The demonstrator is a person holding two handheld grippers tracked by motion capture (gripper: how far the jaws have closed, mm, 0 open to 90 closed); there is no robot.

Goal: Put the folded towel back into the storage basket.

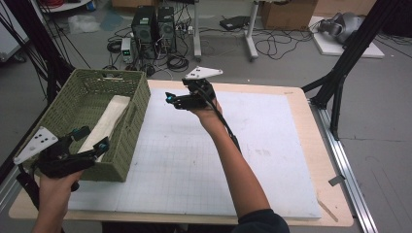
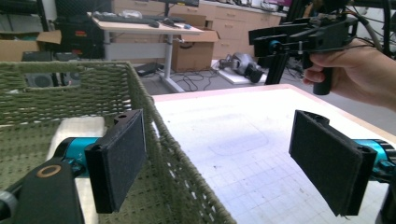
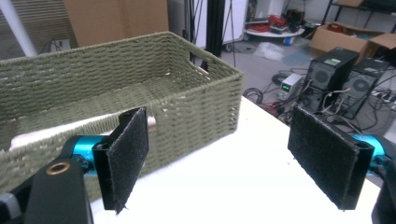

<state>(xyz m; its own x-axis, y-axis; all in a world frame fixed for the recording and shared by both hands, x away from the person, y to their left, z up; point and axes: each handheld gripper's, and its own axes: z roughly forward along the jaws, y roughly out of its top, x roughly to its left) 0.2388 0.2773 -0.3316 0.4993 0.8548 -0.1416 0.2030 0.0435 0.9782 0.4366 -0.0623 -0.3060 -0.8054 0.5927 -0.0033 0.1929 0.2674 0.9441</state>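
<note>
A green woven basket (image 1: 133, 131) stands on the table's left side with a folded white cloth (image 1: 109, 121) lying inside it. My left gripper (image 1: 93, 138) hovers at the basket's near right corner. In the left gripper view it (image 2: 219, 116) is open wide, straddling the basket wall (image 2: 173, 158): one jaw is inside above the cloth (image 2: 79, 128), the other outside. A hand holds my right gripper (image 1: 171, 101) raised above the table's far middle, pointing left. It (image 3: 219, 114) is open and empty, facing the basket (image 3: 196, 112) and cloth (image 3: 28, 137). It also appears as the far gripper (image 2: 266, 44).
A white gridded mat (image 1: 218, 155) covers the wooden table. On the floor beyond are computer towers (image 1: 155, 24), cables and cardboard boxes. Black frame posts (image 1: 340, 73) rise at the right, and more stand at the far left.
</note>
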